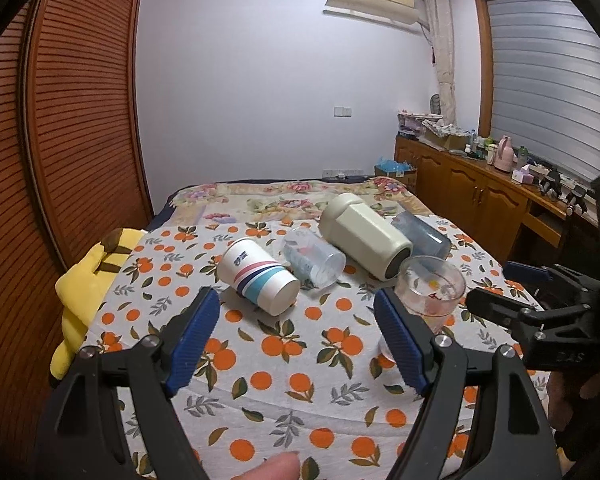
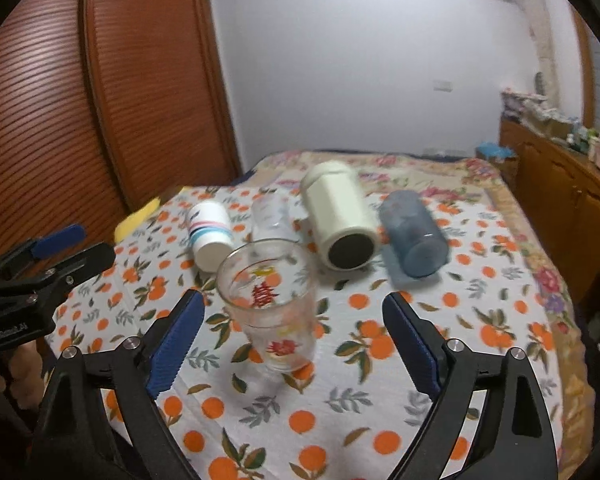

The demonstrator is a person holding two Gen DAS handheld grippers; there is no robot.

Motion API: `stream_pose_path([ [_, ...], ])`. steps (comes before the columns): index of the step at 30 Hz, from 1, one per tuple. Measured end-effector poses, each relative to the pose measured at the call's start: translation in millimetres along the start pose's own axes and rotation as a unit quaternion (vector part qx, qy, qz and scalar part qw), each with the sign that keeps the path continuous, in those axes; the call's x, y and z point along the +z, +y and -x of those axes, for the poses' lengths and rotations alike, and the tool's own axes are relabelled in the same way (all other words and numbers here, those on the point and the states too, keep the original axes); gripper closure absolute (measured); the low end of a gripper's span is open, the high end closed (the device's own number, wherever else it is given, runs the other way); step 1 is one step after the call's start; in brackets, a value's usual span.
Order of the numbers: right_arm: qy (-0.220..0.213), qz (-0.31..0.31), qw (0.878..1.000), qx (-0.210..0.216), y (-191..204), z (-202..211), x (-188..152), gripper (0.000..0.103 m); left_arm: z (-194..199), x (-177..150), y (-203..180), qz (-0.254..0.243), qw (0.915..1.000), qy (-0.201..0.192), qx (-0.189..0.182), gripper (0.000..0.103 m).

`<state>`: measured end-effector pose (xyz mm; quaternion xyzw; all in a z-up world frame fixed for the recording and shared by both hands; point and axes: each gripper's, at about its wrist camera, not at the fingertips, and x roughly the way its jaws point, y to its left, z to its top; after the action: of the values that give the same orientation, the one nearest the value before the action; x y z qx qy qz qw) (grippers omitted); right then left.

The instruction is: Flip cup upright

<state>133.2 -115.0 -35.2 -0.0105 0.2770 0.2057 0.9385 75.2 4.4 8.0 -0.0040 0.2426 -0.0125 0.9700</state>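
Note:
A clear glass with red characters (image 2: pixel 274 308) stands upright on the orange-print cloth, between my right gripper's open fingers but apart from both; it also shows in the left wrist view (image 1: pixel 430 290). My right gripper (image 2: pixel 294 336) is open and empty. My left gripper (image 1: pixel 298 336) is open and empty, just in front of a striped paper cup (image 1: pixel 258 276) lying on its side. A clear plastic cup (image 1: pixel 314 260), a cream tumbler (image 1: pixel 364 236) and a blue cup (image 1: pixel 422 236) also lie on their sides behind.
A yellow plush toy (image 1: pixel 88 292) lies at the cloth's left edge. A slatted wooden wardrobe (image 1: pixel 60 120) stands to the left. A wooden sideboard (image 1: pixel 480 184) with bottles runs along the right wall. My right gripper shows in the left view (image 1: pixel 540 312).

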Motion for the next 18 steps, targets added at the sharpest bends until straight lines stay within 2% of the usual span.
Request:
stream_pose_path([
  [4,-0.02,-0.013,0.999,-0.023,-8,13,-7,0.003,3,-2,-6,-0.002,1.0,-0.002,-0.002,0.017],
  [7,-0.027,-0.017,0.999,-0.029,-11,18,-11,0.003,7,-6,-10,-0.005,1.0,-0.006,-0.001,0.014],
  [18,-0.041,-0.024,0.998,-0.047,-12,30,-25,0.003,10,-19,-18,-0.008,0.9999,0.008,0.002,0.013],
])
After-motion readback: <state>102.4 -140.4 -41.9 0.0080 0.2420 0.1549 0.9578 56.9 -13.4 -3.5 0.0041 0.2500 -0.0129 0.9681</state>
